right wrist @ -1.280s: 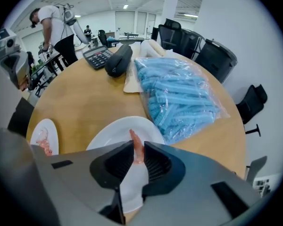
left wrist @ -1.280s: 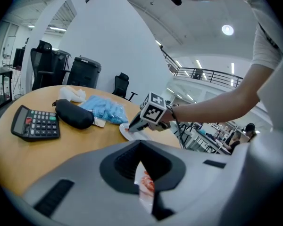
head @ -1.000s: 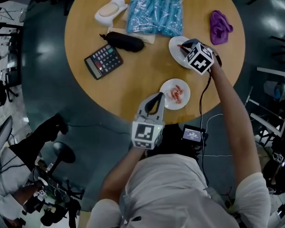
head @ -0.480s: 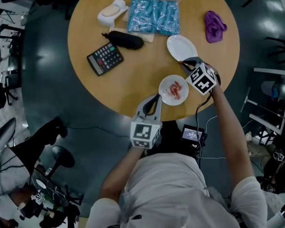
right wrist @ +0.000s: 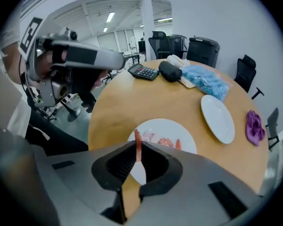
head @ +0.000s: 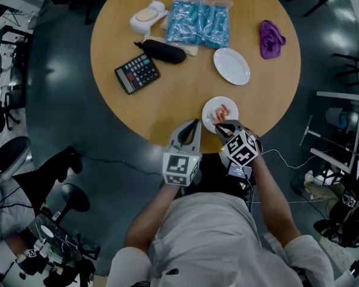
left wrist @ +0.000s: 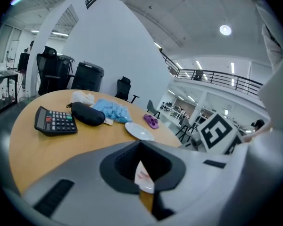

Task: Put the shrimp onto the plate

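Observation:
A small white plate point(head: 230, 104) point(right wrist: 166, 126) near the table's front edge holds several pink shrimp point(head: 223, 111) point(right wrist: 168, 143). My right gripper point(head: 219, 126) point(right wrist: 137, 149) hovers over the plate's near rim, shut on one thin red shrimp point(right wrist: 137, 142) that stands up between its jaws. A larger empty white plate point(head: 231, 66) point(right wrist: 218, 118) point(left wrist: 139, 131) lies farther back. My left gripper point(head: 195, 124) point(left wrist: 140, 149) stays just left of the small plate at the table edge, jaws shut with nothing between them. It also shows in the right gripper view as the left gripper point(right wrist: 85, 56).
On the round wooden table point(head: 173, 103) lie a calculator point(head: 137, 73), a black case point(head: 161, 51), a bag of blue items point(head: 198, 23), a white object point(head: 148, 15) and a purple cloth point(head: 271, 39). Office chairs and dark floor surround the table.
My right gripper has come back from the far white plate toward me, carrying the shrimp, and now hangs over the near plate. The far plate is bare. The left gripper has stayed put.

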Tool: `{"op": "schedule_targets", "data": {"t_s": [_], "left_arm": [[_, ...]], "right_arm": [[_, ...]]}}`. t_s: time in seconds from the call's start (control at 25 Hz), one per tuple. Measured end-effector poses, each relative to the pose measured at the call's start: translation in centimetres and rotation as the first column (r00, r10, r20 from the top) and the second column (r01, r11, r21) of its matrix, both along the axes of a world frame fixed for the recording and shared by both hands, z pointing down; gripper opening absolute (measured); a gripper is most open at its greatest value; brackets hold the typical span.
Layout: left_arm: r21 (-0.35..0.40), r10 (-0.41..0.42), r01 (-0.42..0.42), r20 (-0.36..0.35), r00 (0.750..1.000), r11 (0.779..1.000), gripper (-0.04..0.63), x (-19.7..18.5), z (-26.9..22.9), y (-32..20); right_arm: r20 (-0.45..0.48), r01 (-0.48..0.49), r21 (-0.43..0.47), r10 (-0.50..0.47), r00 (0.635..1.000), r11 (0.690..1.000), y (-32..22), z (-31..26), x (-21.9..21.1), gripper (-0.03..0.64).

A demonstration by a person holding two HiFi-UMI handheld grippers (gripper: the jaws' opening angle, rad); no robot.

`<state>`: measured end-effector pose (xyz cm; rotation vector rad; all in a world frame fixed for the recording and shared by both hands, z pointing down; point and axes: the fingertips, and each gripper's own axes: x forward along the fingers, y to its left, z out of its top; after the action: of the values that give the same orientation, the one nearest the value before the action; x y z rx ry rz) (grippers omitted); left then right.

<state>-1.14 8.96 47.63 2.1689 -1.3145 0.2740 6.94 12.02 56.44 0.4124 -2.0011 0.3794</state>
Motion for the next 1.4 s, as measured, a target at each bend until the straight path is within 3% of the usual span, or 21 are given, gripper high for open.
{"op": "schedule_targets", "data": {"t_s": [0.32,0.72,1.0,1.28,1.4], "left_arm": [[-0.009,-0.005,0.005,0.005,1.0,1.0,0.007,-0.5,0.3,0.7],[-0.001,-0.005,0.005,0.011,1.0,1.0,0.008,0.1,0.1,1.0],[-0.002,0.008,-0.008,0.023,1.0,1.0,0.008,1.0,0.1,1.7],[-0.008,0.017,-0.016,0.033,0.999,1.0,0.008,1.8,0.0,2.1],[0.008,0.02,-0.02,0.047,0.999,1.0,0.007,1.8,-0.8,1.9]], "right_arm": [[-0.094,-0.049,-0.043,0.045,0.995,0.998,0.7,3.0,-1.0,0.043],[-0.107,-0.106,-0.029,0.102,0.989,0.994,-0.1,3.5,-1.3,0.048],[-0.024,-0.191,-0.056,0.19,0.982,0.98,-0.1,2.8,-1.1,0.048],[-0.011,-0.221,-0.032,0.221,0.975,0.975,-0.5,2.8,0.1,0.048],[0.112,-0.277,0.01,0.274,0.955,0.961,-1.9,0.7,0.2,0.046]]}}
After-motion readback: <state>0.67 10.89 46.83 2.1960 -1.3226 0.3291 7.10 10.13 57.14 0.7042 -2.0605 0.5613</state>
